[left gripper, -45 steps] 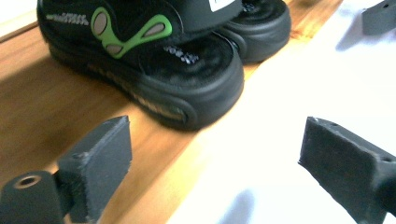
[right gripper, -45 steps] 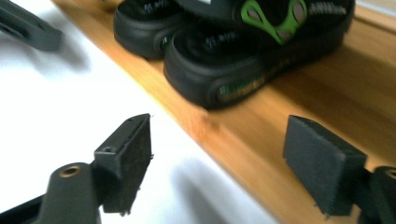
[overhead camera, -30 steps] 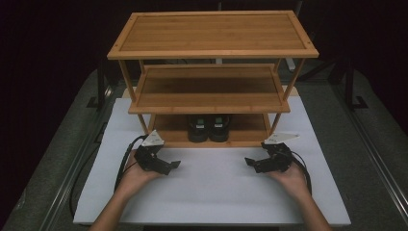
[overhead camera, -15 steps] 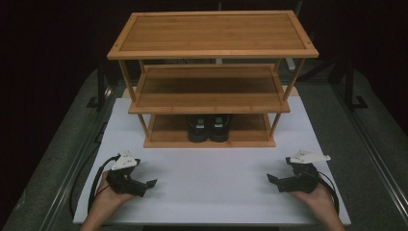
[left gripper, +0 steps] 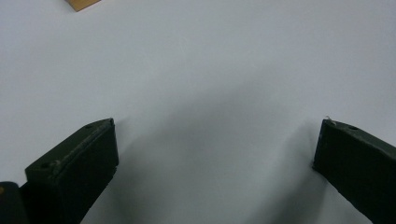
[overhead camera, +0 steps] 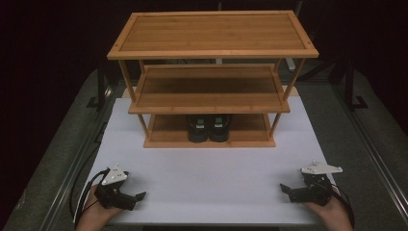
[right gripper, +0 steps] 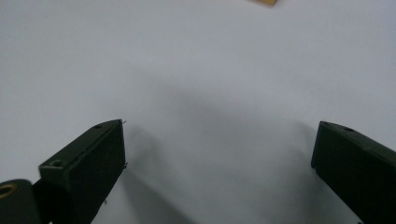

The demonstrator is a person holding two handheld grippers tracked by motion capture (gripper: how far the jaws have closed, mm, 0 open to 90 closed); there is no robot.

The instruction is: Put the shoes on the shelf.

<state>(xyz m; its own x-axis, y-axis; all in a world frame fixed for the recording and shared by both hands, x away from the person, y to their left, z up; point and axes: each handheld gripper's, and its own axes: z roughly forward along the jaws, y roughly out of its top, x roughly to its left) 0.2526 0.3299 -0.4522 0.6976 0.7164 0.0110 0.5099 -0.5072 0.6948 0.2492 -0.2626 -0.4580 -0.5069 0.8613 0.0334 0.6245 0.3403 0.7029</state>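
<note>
Left claw (overhead camera: 137,198) sits spread and empty on the near-left of the white surface (overhead camera: 211,168), right claw (overhead camera: 287,189) likewise spread at near right. The black shoes (overhead camera: 210,128) sit far off on the bamboo rack's (overhead camera: 211,53) bottom shelf. Best approach, I'd say: go in low under the middle shelf, claws wide.

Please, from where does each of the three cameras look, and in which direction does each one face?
High view: sits above the person's side, looks forward and down on the wooden shoe rack, black shoes, both hands, left gripper, right gripper.
Left gripper view: rides the left gripper, faces the white board between open jaws.
Right gripper view: rides the right gripper, same.
Shared: white board and a rack corner.
</note>
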